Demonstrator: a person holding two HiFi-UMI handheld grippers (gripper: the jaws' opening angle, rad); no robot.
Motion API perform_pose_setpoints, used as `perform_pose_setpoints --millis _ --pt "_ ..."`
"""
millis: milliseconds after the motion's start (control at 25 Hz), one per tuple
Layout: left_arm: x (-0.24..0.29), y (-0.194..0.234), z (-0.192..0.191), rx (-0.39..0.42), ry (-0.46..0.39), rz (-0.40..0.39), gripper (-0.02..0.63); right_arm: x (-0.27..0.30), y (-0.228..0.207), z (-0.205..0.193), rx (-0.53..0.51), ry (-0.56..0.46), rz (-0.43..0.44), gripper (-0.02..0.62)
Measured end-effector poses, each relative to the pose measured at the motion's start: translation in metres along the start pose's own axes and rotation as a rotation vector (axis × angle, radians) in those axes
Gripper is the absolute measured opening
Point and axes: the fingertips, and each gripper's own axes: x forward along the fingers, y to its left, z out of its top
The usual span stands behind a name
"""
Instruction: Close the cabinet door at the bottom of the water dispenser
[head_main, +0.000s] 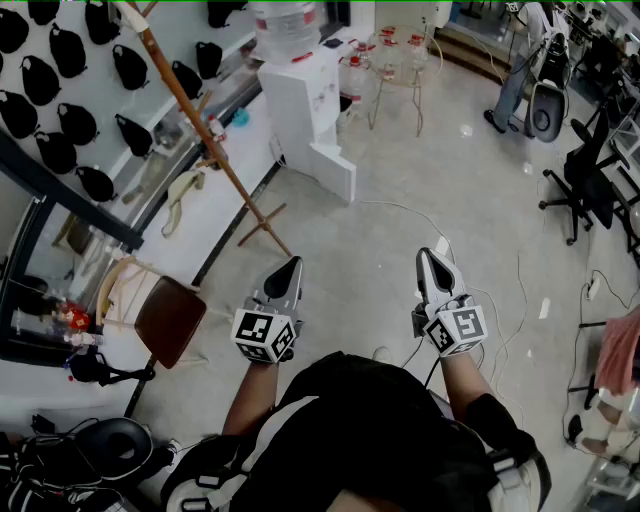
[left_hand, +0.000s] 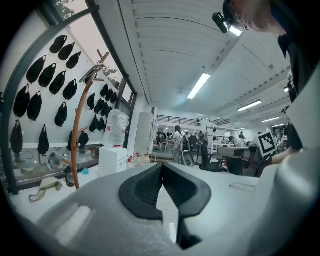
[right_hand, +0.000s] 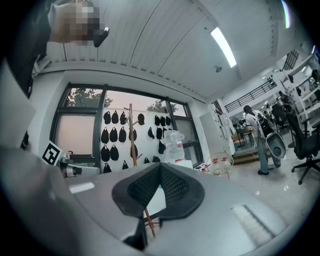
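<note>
The white water dispenser (head_main: 300, 95) stands far ahead by the window wall, a clear bottle (head_main: 287, 28) on top. Its bottom cabinet door (head_main: 335, 172) hangs open, swung out over the floor. Both grippers are held level in front of me, well short of the dispenser. The left gripper (head_main: 292, 264) is shut with nothing in it, and so is the right gripper (head_main: 430, 255). In the left gripper view the dispenser (left_hand: 112, 159) shows beyond the shut left gripper (left_hand: 162, 167). In the right gripper view the bottle (right_hand: 173, 142) shows above the shut right gripper (right_hand: 160, 167).
A wooden coat rack (head_main: 205, 135) leans between me and the dispenser on the left. A brown chair (head_main: 170, 318) stands at my left. A wire stand (head_main: 395, 60) sits right of the dispenser. Cables (head_main: 405, 210) cross the floor. Office chairs (head_main: 590, 190) are at the right.
</note>
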Motion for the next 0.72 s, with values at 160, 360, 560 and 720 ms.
perform_pose_setpoints --millis 160,360,560,720 --pt "0.002 -0.005 0.000 -0.008 -0.005 -0.007 0.003 -0.001 -0.005 -0.001 0.004 0.000 -0.004 0.003" --pt "0.003 -0.006 0.007 -0.008 -0.020 -0.004 0.002 0.000 -0.006 0.001 0.006 0.004 0.007 0.003" --pt "0.003 -0.008 0.010 -0.008 -0.031 -0.004 0.002 0.000 -0.004 0.005 0.007 -0.004 0.019 0.003" --pt "0.001 -0.011 0.008 -0.006 -0.039 -0.005 0.003 -0.006 -0.007 0.010 0.004 -0.035 0.008 0.006"
